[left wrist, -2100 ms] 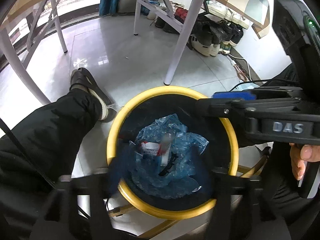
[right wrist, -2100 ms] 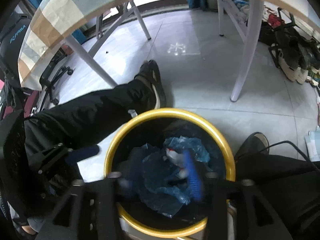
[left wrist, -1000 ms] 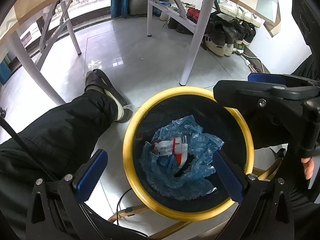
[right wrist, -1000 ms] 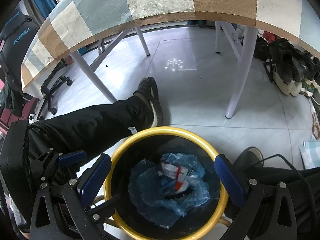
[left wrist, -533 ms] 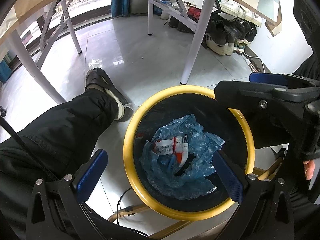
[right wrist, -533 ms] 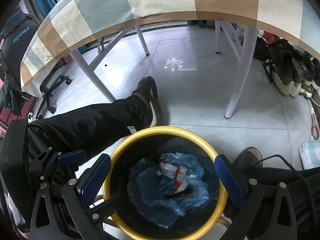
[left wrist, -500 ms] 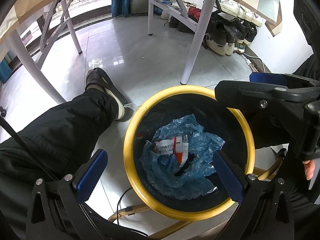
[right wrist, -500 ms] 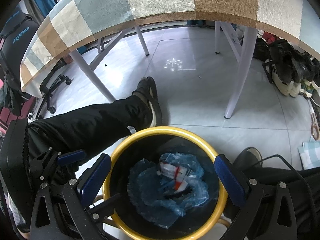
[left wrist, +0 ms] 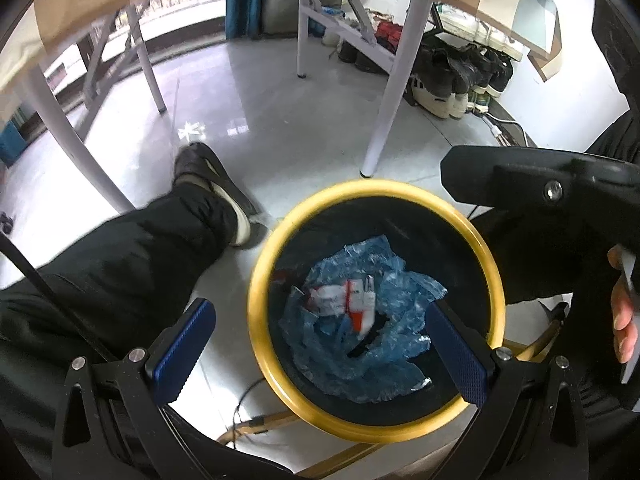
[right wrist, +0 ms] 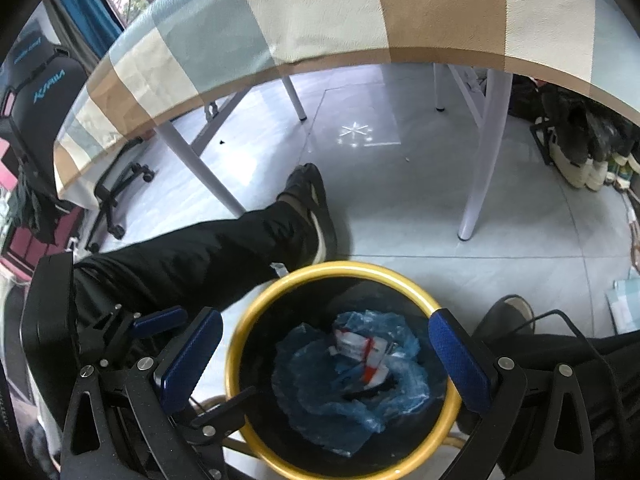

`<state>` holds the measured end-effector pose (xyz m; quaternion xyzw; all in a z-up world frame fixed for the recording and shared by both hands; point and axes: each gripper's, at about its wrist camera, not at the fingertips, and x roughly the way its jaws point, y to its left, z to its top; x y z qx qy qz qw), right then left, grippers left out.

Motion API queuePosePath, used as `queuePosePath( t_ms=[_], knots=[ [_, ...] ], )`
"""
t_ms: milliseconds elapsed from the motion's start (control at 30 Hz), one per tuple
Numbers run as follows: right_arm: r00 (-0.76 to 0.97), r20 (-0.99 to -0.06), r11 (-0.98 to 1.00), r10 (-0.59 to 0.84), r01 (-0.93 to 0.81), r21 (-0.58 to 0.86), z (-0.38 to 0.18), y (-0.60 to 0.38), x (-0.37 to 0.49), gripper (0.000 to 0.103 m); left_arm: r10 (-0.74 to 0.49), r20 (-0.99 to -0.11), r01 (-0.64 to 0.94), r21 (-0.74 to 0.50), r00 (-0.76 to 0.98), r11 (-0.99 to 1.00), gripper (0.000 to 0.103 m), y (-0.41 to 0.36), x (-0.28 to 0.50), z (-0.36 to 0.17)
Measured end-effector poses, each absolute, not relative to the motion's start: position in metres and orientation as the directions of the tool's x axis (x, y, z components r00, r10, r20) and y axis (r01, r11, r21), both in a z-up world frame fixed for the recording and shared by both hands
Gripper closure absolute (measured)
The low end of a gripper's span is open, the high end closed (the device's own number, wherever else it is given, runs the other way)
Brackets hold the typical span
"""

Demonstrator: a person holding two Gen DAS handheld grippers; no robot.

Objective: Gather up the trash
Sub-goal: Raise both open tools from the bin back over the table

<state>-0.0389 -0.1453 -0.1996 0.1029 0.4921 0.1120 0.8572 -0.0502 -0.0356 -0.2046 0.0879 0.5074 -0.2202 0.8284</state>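
Trash (left wrist: 348, 300) lies in bin (left wrist: 494, 272), below spread, empty fingers (left wrist: 182, 354).

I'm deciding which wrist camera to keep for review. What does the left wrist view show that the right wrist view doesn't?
Only the left wrist view shows a hand on the other tool's handle. Only the right wrist view shows the checked tablecloth top and a black office chair. Both show the yellow-rimmed bin, blue plastic bag, red-and-white wrappers, and open left gripper and right gripper.
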Motion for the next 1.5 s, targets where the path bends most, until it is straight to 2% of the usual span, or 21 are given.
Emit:
queuePosePath(
  t_ms=[167,567,833,1267,1500],
  knots=[
    [0.517,-0.799,0.948,0.307,-0.095,0.303,-0.182,-0.148,-0.038,0.0,-0.29,-0.858,0.453,-0.077,0.423,0.888,0.001,-0.034,-0.052,-0.195],
    [0.634,-0.722,0.961,0.276,-0.195,0.196,-0.118,-0.145,-0.042,0.0,-0.33,-0.786,0.444,-0.079,0.523,0.892,0.001,-0.021,-0.058,-0.145],
    [0.649,-0.688,0.945,0.326,-0.235,0.227,-0.083,-0.158,-0.042,0.0,-0.318,-0.753,0.445,-0.038,0.575,0.895,0.001,-0.016,-0.061,-0.117],
    [0.677,-0.645,0.932,0.355,-0.307,0.191,-0.03,-0.175,0.004,0.0,-0.34,-0.719,0.44,-0.053,0.606,0.896,0.001,-0.014,-0.028,-0.079],
    [0.662,-0.65,0.919,0.373,-0.362,0.158,0.002,-0.171,0.049,0.0,-0.339,-0.703,0.425,-0.057,0.626,0.903,0.001,-0.015,0.006,-0.055]
  ],
)
